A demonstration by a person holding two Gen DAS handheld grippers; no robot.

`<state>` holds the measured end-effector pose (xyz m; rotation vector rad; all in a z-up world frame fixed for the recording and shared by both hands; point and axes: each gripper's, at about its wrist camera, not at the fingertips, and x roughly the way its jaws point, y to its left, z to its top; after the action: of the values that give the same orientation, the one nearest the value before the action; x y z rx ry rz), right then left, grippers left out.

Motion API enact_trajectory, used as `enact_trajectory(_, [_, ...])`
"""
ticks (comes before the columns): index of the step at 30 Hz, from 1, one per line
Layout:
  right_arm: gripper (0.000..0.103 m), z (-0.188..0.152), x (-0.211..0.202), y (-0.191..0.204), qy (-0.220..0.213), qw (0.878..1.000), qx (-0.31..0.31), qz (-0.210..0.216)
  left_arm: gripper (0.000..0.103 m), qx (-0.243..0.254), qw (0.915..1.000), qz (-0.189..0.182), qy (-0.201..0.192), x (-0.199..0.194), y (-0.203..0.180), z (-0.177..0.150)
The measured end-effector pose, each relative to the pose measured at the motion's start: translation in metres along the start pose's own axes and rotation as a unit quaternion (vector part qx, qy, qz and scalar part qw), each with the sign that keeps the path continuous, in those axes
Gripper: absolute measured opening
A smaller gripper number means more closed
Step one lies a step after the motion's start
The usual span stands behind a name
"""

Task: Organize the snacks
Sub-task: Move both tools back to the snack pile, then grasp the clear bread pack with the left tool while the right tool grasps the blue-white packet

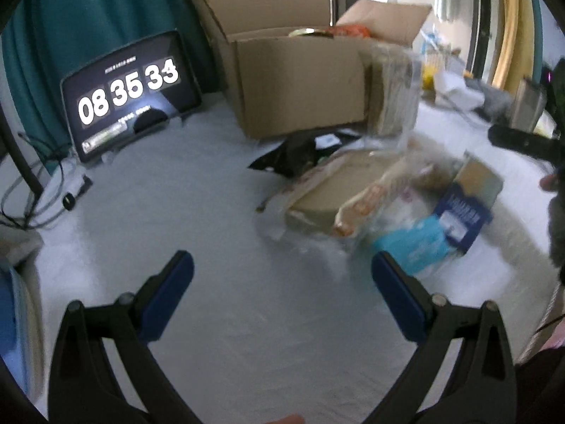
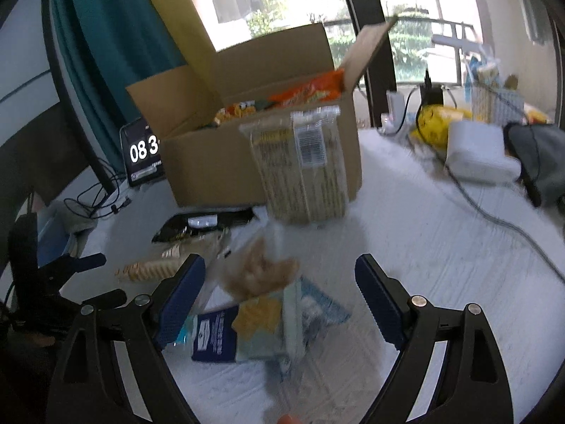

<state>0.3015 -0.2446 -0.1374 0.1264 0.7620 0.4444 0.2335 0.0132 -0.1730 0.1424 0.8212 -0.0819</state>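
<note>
An open cardboard box [image 1: 300, 81] [image 2: 212, 162] stands at the back of the white table, with orange snack bags [image 2: 310, 93] inside. A clear pack of biscuits [image 2: 303, 166] [image 1: 395, 88] leans upright against the box front. Several snack packs lie in a heap: a blue and teal packet [image 2: 247, 332] [image 1: 459, 212], a clear bag of brown snacks [image 2: 261, 275], a wafer pack [image 2: 152, 268] and a black bag [image 2: 201, 226] [image 1: 293, 159]. My left gripper [image 1: 282, 282] is open and empty, left of the heap. My right gripper [image 2: 282, 289] is open over the blue packet.
A tablet clock [image 1: 130, 95] stands left of the box with cables [image 1: 39, 190] beside it. A white box [image 2: 476, 152], a yellow bag [image 2: 438, 123], a grey pouch [image 2: 540, 162] and a cable [image 2: 494, 212] lie at the right. A teal curtain [image 2: 116, 42] hangs behind.
</note>
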Motion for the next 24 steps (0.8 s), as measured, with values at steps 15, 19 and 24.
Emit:
enact_trajectory(15, [0.079, -0.025, 0.019, -0.008, 0.065, 0.996, 0.044, 0.038, 0.081, 0.097, 0.9949, -0.016, -0.023, 0.031, -0.034, 0.034])
enact_trajectory(19, [0.078, -0.031, 0.026, -0.006, 0.091, 0.994, 0.045, 0.042, 0.060, 0.113, 0.9924, -0.045, -0.019, 0.034, -0.045, 0.036])
enact_trajectory(24, [0.052, -0.036, 0.032, -0.007, 0.105, 0.992, 0.054, 0.043, 0.043, 0.128, 0.9901, -0.048, -0.031, 0.027, -0.052, 0.037])
